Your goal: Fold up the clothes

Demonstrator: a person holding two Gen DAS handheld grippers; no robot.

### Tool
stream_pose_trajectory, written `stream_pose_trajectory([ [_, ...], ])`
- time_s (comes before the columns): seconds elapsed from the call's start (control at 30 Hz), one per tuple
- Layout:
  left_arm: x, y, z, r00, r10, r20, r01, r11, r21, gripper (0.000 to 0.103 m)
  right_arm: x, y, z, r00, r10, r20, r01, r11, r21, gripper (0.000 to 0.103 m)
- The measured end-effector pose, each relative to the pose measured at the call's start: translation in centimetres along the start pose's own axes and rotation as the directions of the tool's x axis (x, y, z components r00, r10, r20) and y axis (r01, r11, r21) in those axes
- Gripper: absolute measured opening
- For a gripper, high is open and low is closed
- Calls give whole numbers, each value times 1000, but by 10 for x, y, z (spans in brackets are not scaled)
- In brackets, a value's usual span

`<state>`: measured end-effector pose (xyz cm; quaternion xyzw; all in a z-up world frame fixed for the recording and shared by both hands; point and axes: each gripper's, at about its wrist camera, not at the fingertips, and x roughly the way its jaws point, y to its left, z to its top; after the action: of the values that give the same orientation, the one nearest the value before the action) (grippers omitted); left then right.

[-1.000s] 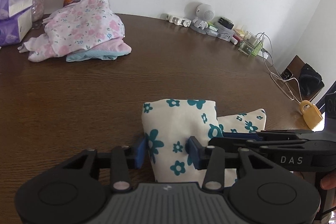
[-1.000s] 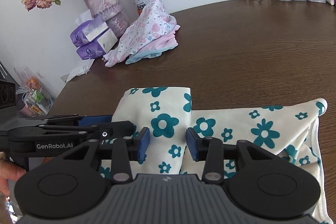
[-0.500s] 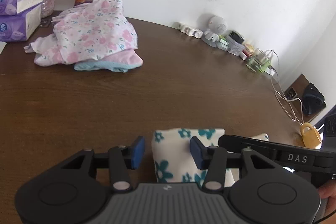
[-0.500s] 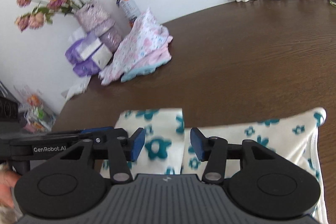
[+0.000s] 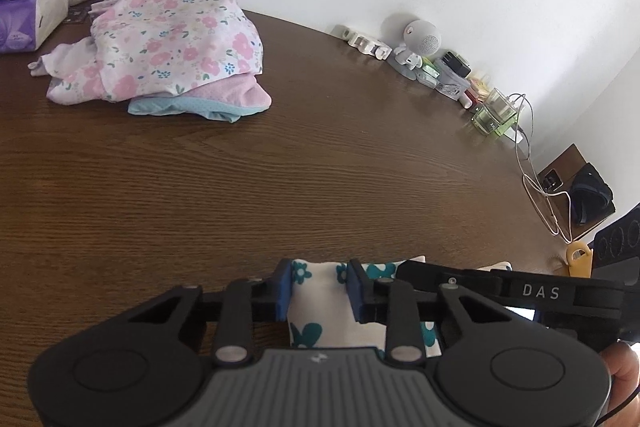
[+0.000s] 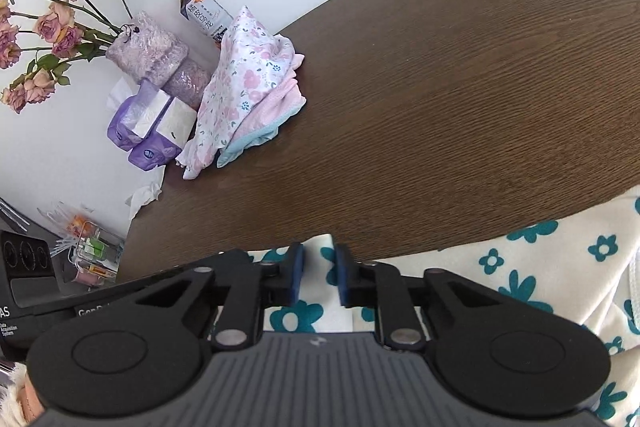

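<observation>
Both tongs are closing now on the near part of the cream garment with teal flowers [image 6: 520, 259], which lies at the near edge of the counter [image 5: 320, 167]. My left tongs [image 5: 319, 285] have narrowed a good deal compared with half a second ago, and the folded corner of the cloth stands between the blue pads [image 5: 283, 287]; I cannot tell if the pads already press on it. My right tongs [image 6: 319, 273] have gone from quite wide to a narrow gap, with a strip of the same cloth between them. Here also the pinch does not look complete.

Compared with a second ago, much less of the garment shows in front of each pair of tongs. I judge that both hands have come down to the folded edge nearest me, side by side.

For the task, I think this means one fold is already laid and I am now taking hold of the edge for the next fold. The pink floral clothes [image 5: 172, 39] lie well apart at the far side, beside the tissue packs [image 5: 28, 7], untouched.
</observation>
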<state>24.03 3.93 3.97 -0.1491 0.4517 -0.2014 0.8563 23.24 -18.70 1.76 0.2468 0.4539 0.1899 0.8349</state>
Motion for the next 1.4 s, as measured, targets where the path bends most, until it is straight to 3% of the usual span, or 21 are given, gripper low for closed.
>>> stream_pose_trajectory([
  [0.07,-1,2,-1,1000,10,-2,-10,999,-31,30,2,1,-1,1000,-5,0,5,1000,-13,10],
  [0.13,-4,4,-1,1000,18,-1,-18,998,-62,44,4,-1,-1,1000,-5,-6,5,1000,-2,14],
  [0.17,-7,5,-2,1000,12,8,-12,998,-67,45,4,-2,0,1000,-5,-8,5,1000,9,16],
  [0.23,-14,7,-3,1000,-4,28,6,997,-78,46,-1,-5,-1,1000,-2,7,2,999,34,30],
  [0.4,-19,12,-3,999,-31,38,35,993,-114,46,-15,-5,-6,999,28,34,-29,999,28,40],
  [0.6,-10,14,-8,999,-39,24,42,990,-136,43,-10,-8,-13,999,41,25,-42,997,57,40],
  [0.67,-9,12,-10,999,-38,28,41,992,-121,36,-8,-8,-16,999,41,28,-43,997,57,39],
  [0.73,-9,9,-12,999,-35,39,39,994,-101,31,-7,-7,-17,999,40,35,-42,998,55,26],
  [0.87,-9,7,-15,998,-31,49,36,995,-94,30,-8,-5,-21,998,33,52,-34,999,31,15],
  [0.97,-12,9,-17,998,-34,45,40,992,-121,39,-9,-6,-21,998,32,58,-34,999,37,16],
  [1.1,-23,13,-26,997,-65,38,70,988,-135,45,-18,-8,-23,997,40,72,-44,997,59,37],
  [1.4,-25,10,-42,995,-77,69,85,989,-118,36,-27,0,-36,998,23,59,-23,1000,-1,34],
])
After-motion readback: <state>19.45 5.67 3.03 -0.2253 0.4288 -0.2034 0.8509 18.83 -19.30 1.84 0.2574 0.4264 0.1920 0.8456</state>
